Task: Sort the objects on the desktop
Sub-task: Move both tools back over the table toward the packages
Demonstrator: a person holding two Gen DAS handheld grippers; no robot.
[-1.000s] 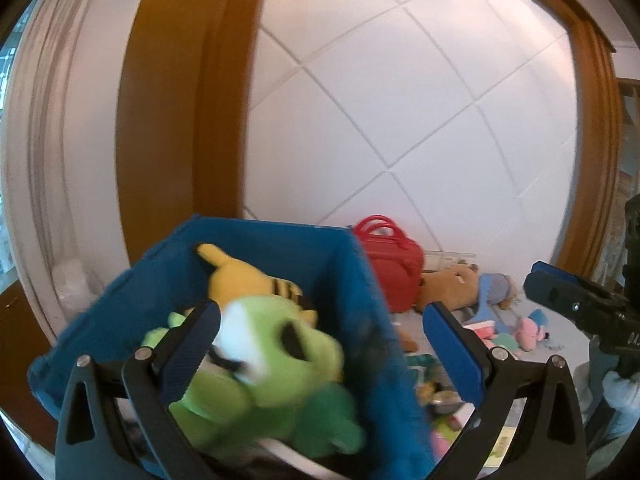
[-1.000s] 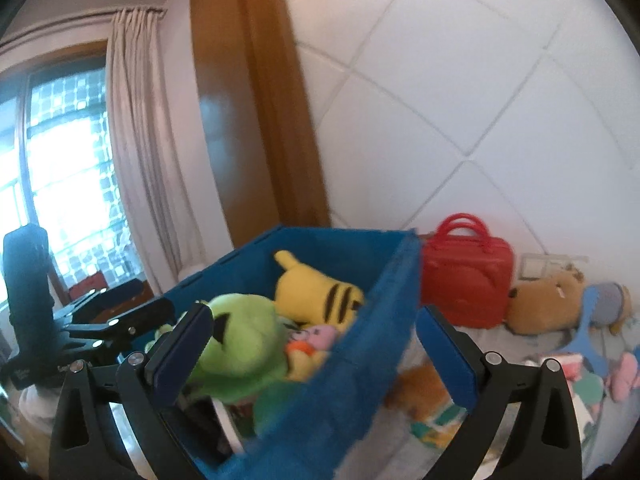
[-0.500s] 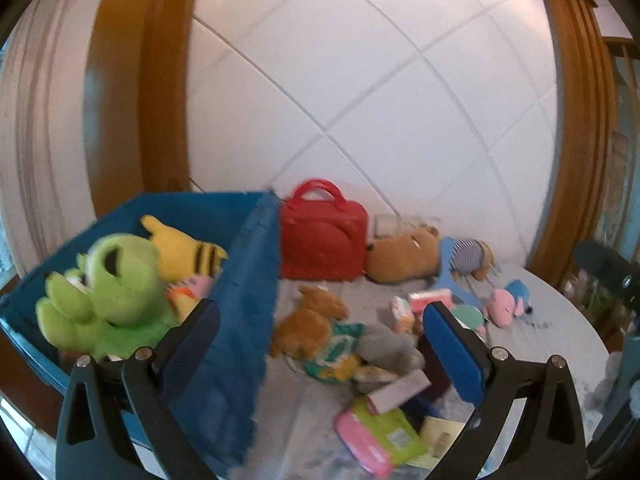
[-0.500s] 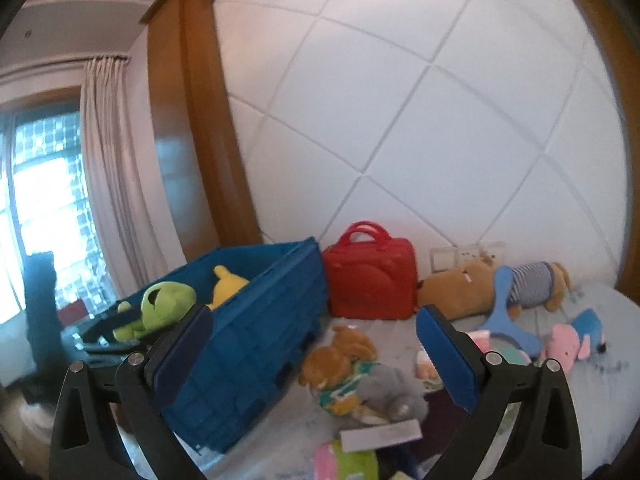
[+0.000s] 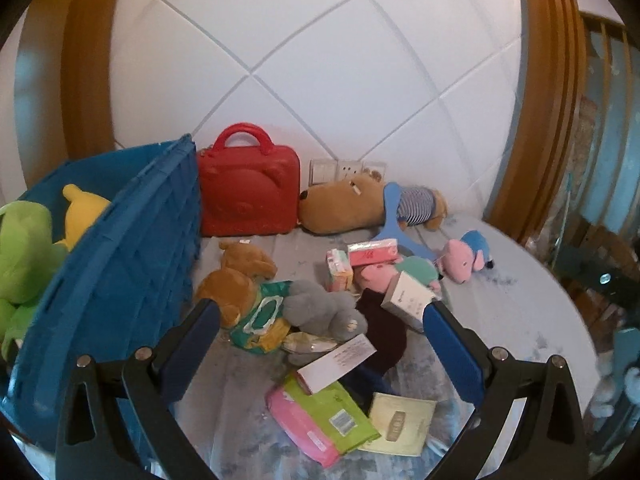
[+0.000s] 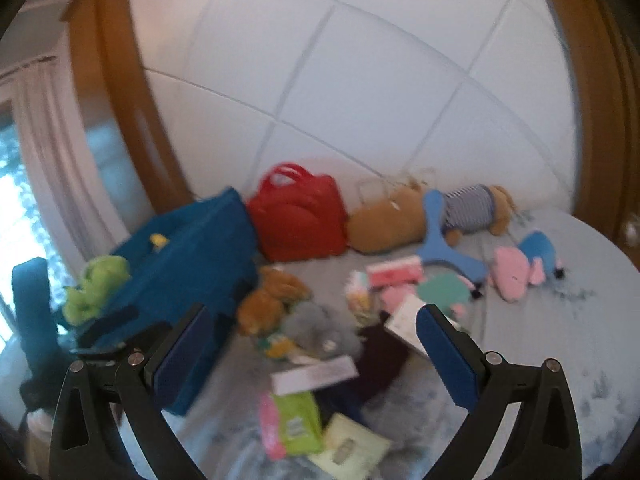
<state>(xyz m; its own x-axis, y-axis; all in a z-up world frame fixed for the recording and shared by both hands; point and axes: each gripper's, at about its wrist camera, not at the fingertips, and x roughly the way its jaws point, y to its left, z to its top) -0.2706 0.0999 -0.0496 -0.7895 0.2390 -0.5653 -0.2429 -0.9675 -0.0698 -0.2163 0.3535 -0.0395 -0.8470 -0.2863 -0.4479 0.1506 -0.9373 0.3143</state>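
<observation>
Left gripper: I have its jaws spread wide with nothing between them, hovering over the clutter on the table.
Right gripper: I see it gaping just as wide and empty; this view is blurred.
Blue bin: at 9 o'clock in my left view, its ribbed wall close to the left finger.
Inside the bin: a green plush at the far left edge and a yellow plush behind it.
Red case: at 11 o'clock, upright against the white wall, just beside the bin.
Large brown dog plush: lying at 12 o'clock along the wall, a blue hanger across it.
Centre pile: small brown bear, grey plush, white box, dark cloth.
Pink pig plush: at 2 o'clock, apart from the pile.
Near edge, 6 o'clock: green wipes pack touching a pale yellow packet.
</observation>
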